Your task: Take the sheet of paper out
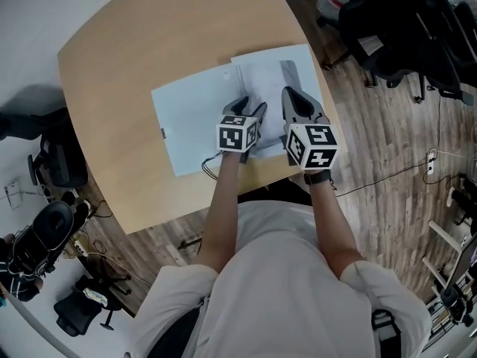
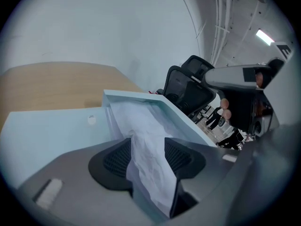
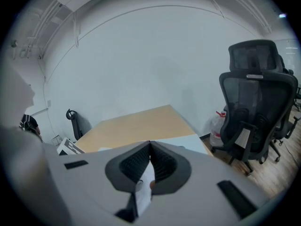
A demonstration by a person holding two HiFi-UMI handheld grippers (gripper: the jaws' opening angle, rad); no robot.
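Note:
A pale blue folder [image 1: 186, 118] lies on the wooden table [image 1: 134, 51]. Its top cover [image 1: 261, 69] is lifted at the right, and my right gripper [image 1: 292, 95] is shut on that cover's thin edge [image 3: 145, 189]. A crumpled white sheet of paper [image 2: 141, 126] sticks out from under the cover [image 2: 155, 100]. In the left gripper view my left gripper [image 2: 146, 157] stands open, with the sheet hanging loosely between its jaws. In the head view the left gripper [image 1: 250, 109] is just left of the right one, over the folder's near edge.
Black office chairs stand to the right of the table [image 1: 417, 21] [image 3: 256, 102], and another chair [image 1: 52, 162] stands at its left. A plastic bag [image 3: 218, 131] sits on the wooden floor by the table's far corner. The table's near edge is right in front of the person.

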